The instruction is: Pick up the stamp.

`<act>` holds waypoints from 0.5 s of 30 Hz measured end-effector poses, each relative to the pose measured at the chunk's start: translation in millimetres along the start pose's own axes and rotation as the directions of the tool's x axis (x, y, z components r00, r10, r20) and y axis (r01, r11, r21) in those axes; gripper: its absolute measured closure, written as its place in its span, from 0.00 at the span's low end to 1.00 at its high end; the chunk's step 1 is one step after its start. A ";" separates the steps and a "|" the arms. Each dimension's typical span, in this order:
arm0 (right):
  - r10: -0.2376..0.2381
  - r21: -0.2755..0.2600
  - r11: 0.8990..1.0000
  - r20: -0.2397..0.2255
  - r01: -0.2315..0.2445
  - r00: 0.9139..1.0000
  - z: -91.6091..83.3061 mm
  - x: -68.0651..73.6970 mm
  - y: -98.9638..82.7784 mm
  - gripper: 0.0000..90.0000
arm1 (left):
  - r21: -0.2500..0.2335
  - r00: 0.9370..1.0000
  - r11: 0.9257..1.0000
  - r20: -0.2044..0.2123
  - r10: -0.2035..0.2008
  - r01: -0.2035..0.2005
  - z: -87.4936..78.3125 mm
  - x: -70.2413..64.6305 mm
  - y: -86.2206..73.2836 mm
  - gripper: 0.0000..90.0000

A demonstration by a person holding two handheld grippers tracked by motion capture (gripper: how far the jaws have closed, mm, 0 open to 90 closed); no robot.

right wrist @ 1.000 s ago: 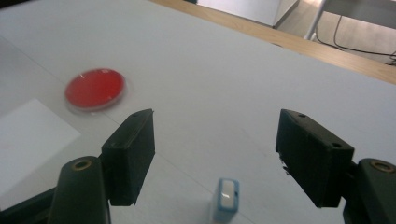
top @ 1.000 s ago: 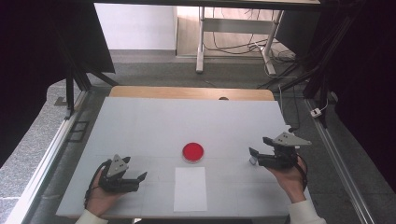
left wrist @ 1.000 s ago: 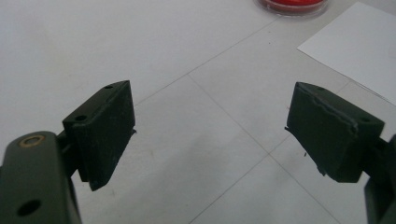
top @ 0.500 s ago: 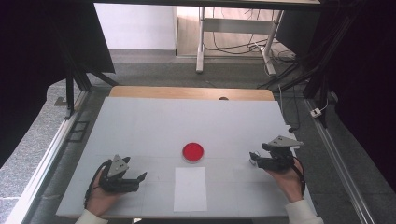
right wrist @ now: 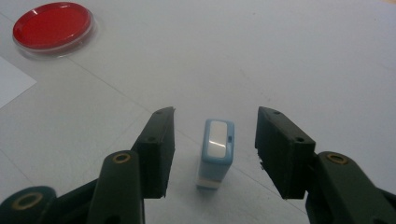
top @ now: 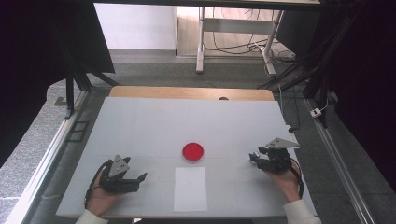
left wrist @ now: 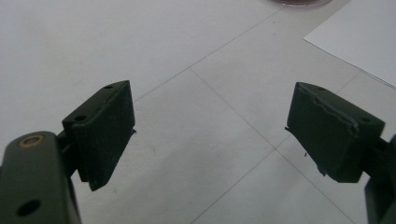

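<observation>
A small light-blue block with a white top (right wrist: 215, 156) stands upright on the white table between the jaws of my right gripper (right wrist: 215, 116). The jaws have just been closing, but a gap shows on each side of the block and neither pad touches it. In the high view the right gripper (top: 254, 157) sits low at the table's right, pointing left. My left gripper (top: 140, 178) rests at the front left, and its jaws (left wrist: 210, 107) stand wide open over bare table with nothing between them.
A round red dish with a clear rim (top: 193, 151) lies mid-table, up and to the left in the right gripper view (right wrist: 52, 24). A white sheet of paper (top: 190, 188) lies in front of it. A wooden strip (top: 187, 92) edges the table's far side.
The right hand has sunk toward the table and its jaws have narrowed. The left hand has stayed in place.
</observation>
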State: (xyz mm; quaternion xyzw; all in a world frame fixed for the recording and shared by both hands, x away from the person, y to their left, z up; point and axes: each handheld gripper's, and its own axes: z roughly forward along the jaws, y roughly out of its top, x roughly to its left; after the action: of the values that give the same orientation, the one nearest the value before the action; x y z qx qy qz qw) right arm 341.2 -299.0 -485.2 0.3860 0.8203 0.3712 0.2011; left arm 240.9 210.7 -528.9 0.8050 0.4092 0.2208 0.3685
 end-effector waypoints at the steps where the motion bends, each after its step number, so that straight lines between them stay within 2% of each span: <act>1: 0.001 0.005 1.000 0.003 -0.001 1.000 0.4 0.2 -0.3 0.54 | 0.001 1.000 1.000 0.000 0.000 0.000 0.2 0.0 -0.1 0.17; 15: 0.001 0.020 1.000 -0.004 -0.001 1.000 3.5 0.3 -2.8 0.70 | 0.007 1.000 1.000 -0.005 0.007 -0.007 1.0 0.6 -0.7 0.17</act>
State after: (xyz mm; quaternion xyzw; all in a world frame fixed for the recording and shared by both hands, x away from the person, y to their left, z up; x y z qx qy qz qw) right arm 341.8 -298.3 -489.6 0.3876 0.8243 0.3636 0.1955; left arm 241.5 211.1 -530.1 0.8071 0.4082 0.2227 0.3639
